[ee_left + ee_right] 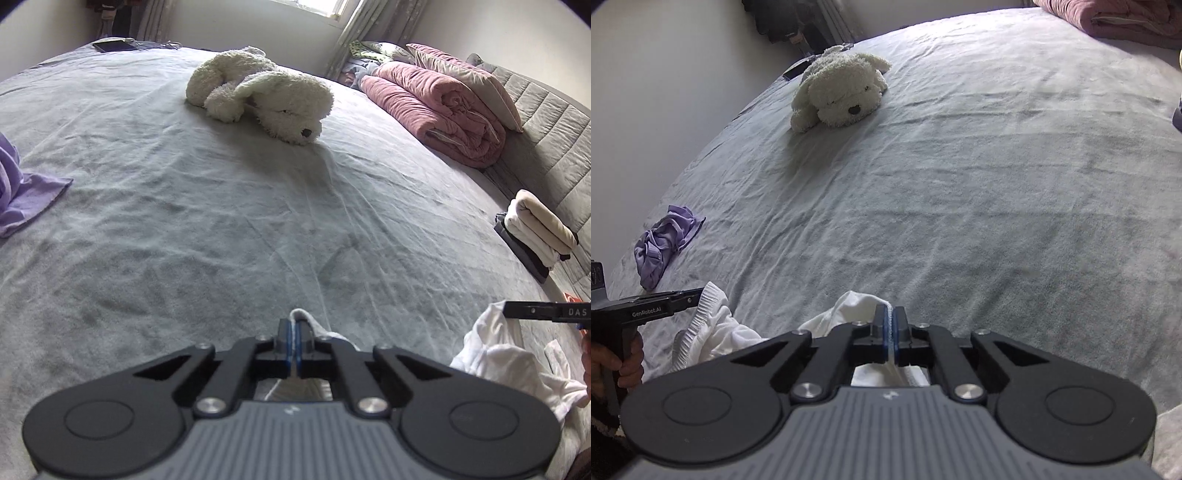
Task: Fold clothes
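A crumpled white garment (513,362) lies at the near edge of the grey bed (221,229). My left gripper (294,325) is shut on one ribbed edge of it, with white cloth pinched between the blue pads. My right gripper (893,314) is shut on another edge of the same white garment (720,332), cloth showing between its pads. In the right wrist view the left gripper (698,295) shows at the left, gripping the ribbed hem, a hand on its handle. In the left wrist view the right gripper (508,309) enters from the right.
A white plush dog (258,92) lies mid-bed. A crumpled purple garment (665,243) sits at the left. Rolled pink quilts (436,107) and a pillow rest by the grey headboard (546,122). A folded stack of clothes (535,232) is at the right. A phone (114,45) lies at the far corner.
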{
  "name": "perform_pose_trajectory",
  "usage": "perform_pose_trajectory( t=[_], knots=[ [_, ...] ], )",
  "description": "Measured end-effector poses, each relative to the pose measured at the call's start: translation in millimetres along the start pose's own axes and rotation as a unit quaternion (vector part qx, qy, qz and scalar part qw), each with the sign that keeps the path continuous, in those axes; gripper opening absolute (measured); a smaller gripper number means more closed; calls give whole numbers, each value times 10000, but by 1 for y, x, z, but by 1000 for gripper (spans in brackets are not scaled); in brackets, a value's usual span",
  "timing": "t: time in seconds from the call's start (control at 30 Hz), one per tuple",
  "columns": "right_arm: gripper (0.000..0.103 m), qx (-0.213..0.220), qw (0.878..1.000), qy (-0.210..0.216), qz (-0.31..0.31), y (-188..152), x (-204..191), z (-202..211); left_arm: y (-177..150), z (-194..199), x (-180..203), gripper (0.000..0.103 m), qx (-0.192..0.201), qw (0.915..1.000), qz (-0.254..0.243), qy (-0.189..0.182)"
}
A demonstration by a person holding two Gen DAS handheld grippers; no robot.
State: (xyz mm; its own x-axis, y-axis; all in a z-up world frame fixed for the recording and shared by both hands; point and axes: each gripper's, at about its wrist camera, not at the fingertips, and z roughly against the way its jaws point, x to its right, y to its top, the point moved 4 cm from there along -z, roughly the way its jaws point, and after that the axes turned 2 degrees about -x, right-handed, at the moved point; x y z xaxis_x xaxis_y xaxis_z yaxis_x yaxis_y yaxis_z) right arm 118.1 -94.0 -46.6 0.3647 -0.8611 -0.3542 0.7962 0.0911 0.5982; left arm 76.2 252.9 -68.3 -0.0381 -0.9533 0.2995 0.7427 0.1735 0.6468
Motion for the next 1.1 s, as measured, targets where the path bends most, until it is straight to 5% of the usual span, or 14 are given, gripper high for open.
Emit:
perform_pose_trajectory(
  t=[0.27, 0.63, 0.87, 1.1],
  knots=[
    [4, 754, 9958, -469, 236, 30, -5, 22, 44, 19, -2, 1, 711, 9965, -215, 390],
    [4, 1532, 9811, -1110, 395, 88, 1, 28, 109, 5, -7, 2, 1155, 9896, -412, 753],
    [4, 1416, 9809, -1266, 416, 105, 12, 1, 139, -30, -11, 2, 1180, 9896, -87, 822],
    [4, 1121, 9856, -1235, 279, 103, 23, -21, 136, -59, -8, 6, 780, 9934, 141, 826]
  ],
)
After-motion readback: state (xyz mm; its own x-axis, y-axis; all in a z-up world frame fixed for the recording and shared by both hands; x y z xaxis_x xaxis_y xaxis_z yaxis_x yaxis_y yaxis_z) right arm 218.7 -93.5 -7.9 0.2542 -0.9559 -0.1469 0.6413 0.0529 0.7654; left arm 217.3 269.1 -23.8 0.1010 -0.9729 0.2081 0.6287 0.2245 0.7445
